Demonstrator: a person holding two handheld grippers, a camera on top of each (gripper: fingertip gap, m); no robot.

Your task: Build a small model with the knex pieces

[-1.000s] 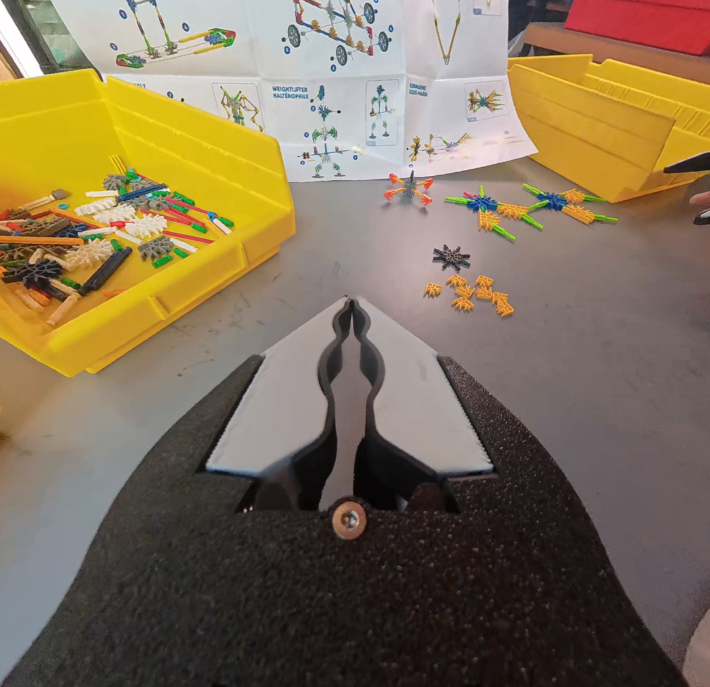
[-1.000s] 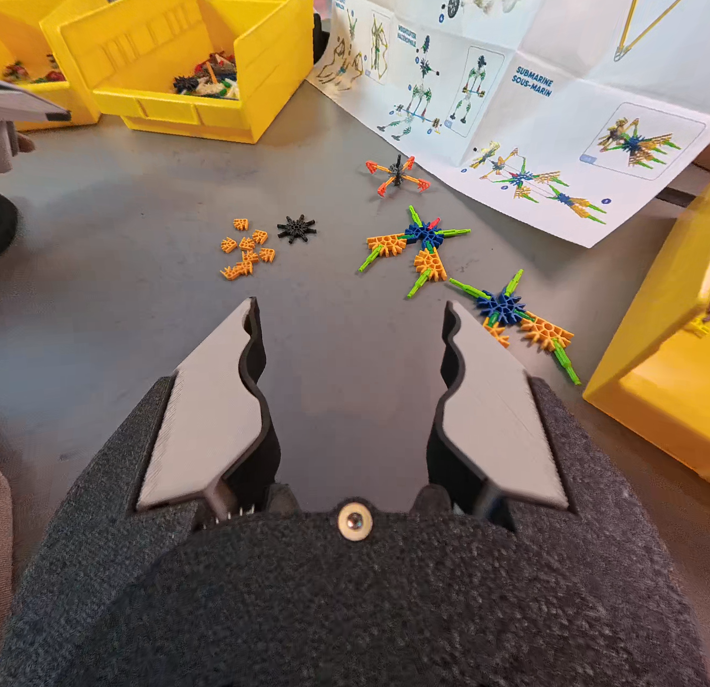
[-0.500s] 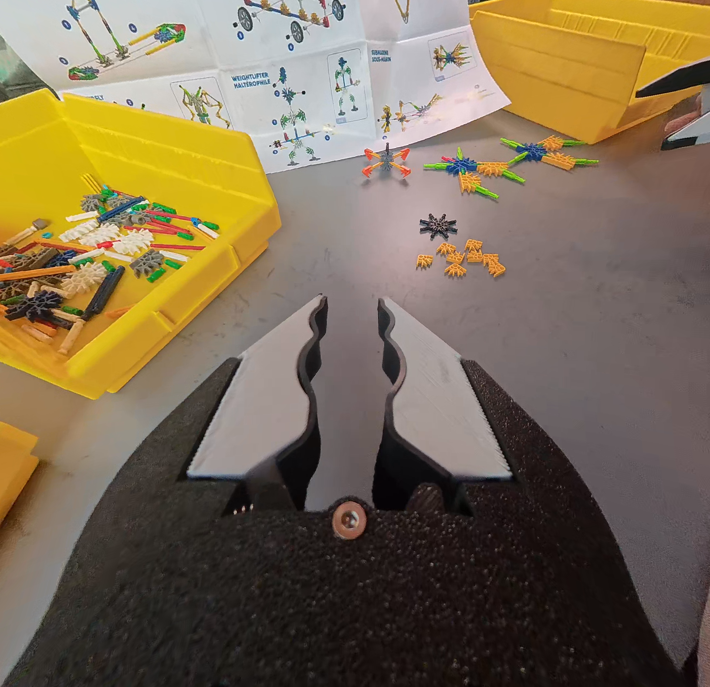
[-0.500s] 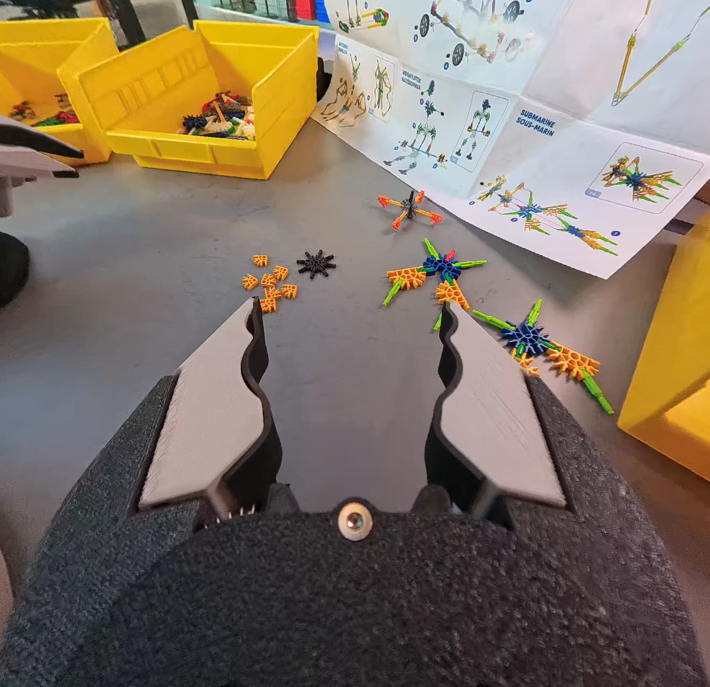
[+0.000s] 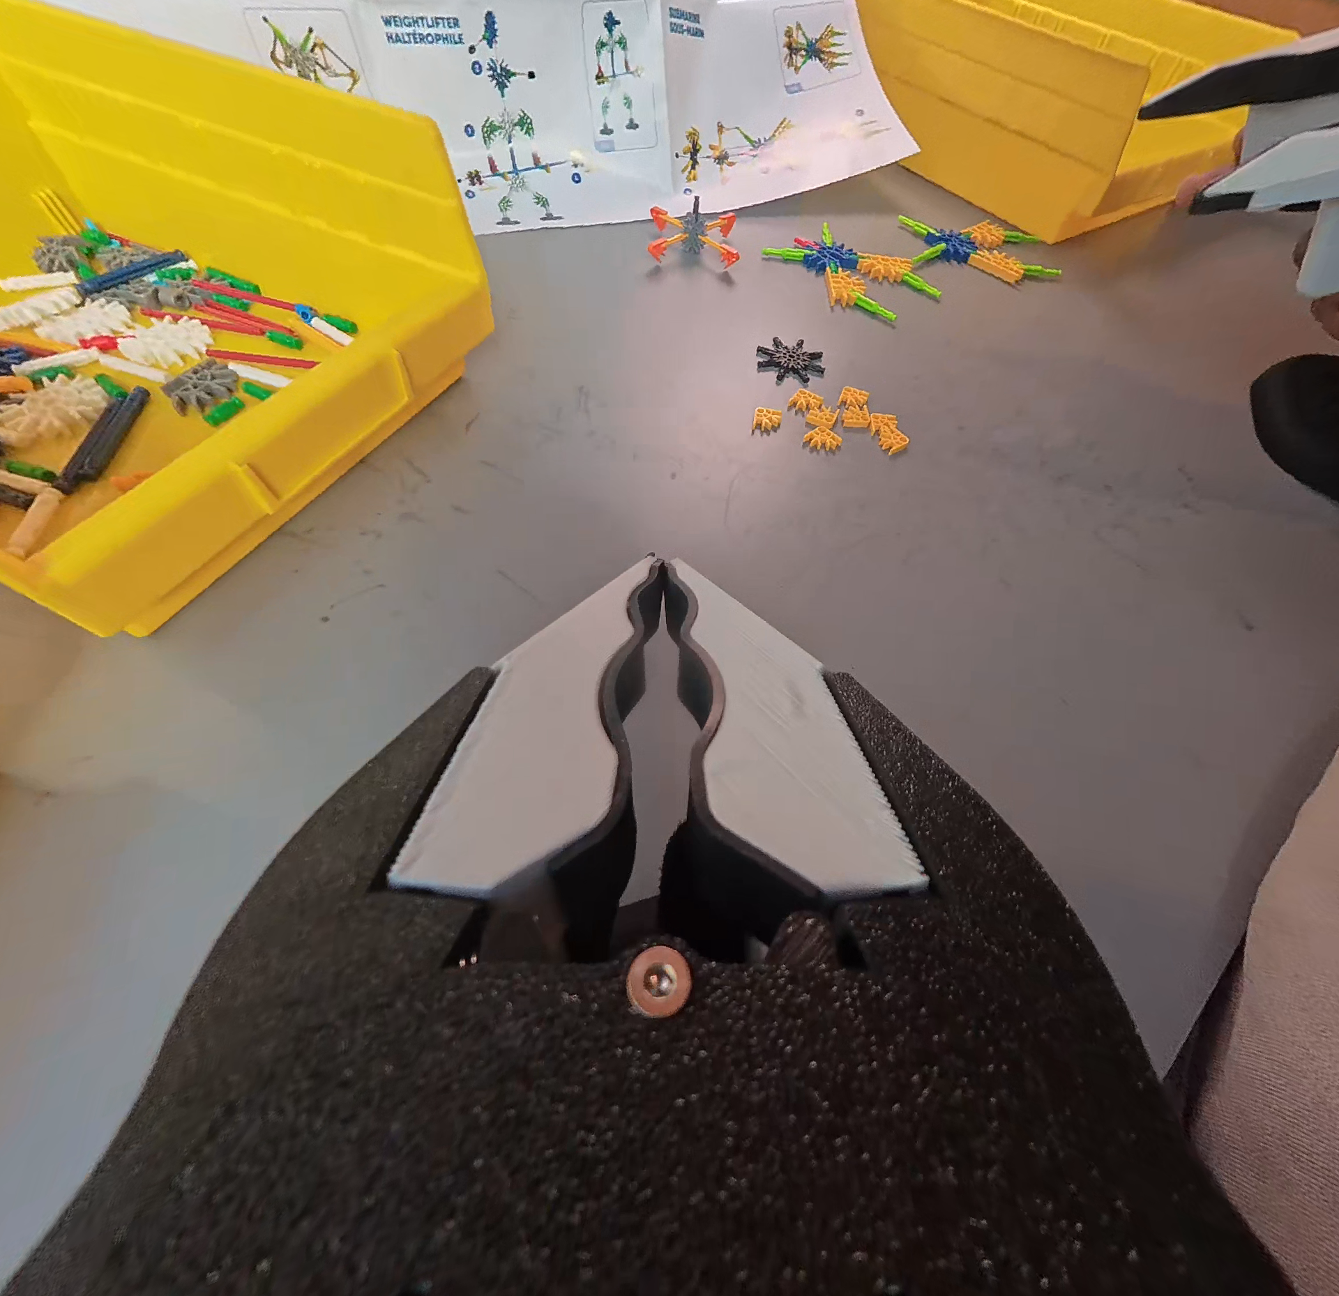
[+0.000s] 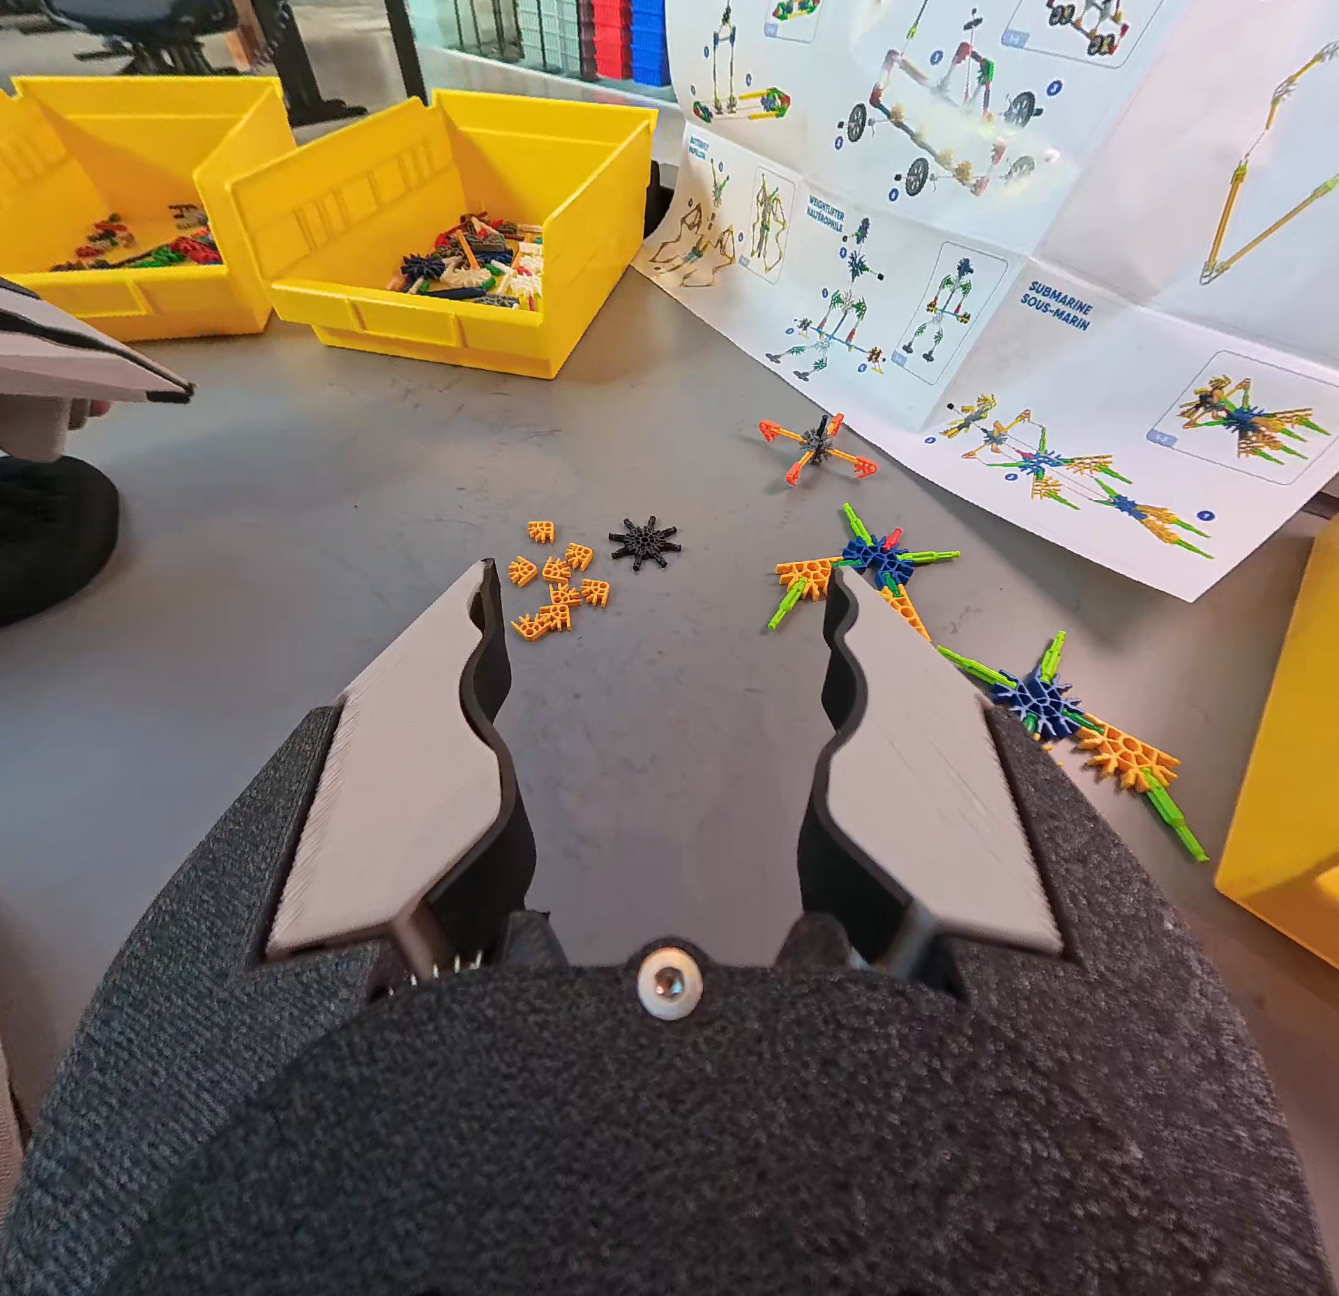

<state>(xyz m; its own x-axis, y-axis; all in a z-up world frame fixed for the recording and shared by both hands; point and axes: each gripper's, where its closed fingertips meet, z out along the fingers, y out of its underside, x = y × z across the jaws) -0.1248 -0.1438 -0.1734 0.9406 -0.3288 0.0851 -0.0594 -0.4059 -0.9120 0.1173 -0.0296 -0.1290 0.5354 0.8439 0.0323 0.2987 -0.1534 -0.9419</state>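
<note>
My left gripper (image 5: pixel 661 562) is shut and empty, low over the grey table (image 5: pixel 1014 609), pointing toward a black snowflake connector (image 5: pixel 790 358) and a pile of small orange connectors (image 5: pixel 833 415). My right gripper (image 6: pixel 663 573) is open and empty. The orange pile (image 6: pixel 556 586) lies just ahead of its left fingertip, with the black connector (image 6: pixel 644 541) beyond. A blue, orange and green assembly (image 6: pixel 873 559) sits at its right fingertip. A second such assembly (image 6: pixel 1058 711) lies to its right. A small grey hub with orange-tipped rods (image 6: pixel 817 446) lies farther off.
A yellow bin of loose rods and connectors (image 5: pixel 406 319) stands to the left, another yellow bin (image 5: pixel 1014 102) at the back right. A white instruction sheet (image 6: pixel 1014 247) leans at the back. Two yellow bins (image 6: pixel 449 327) hold parts. The other gripper (image 6: pixel 94 370) shows at the left edge. Tip to tip, the grippers are about 30 centimeters apart. My right gripper is the nearer one to the black connector (image 6: pixel 644 541): about 15 centimeters, against 25 centimeters. It is also in sight in the left wrist view (image 5: pixel 794 353).
My left gripper opened half a second ago and has shut again, moving forward and lower. My right gripper has drawn back, staying open; the pieces now lie closer to its fingertips.
</note>
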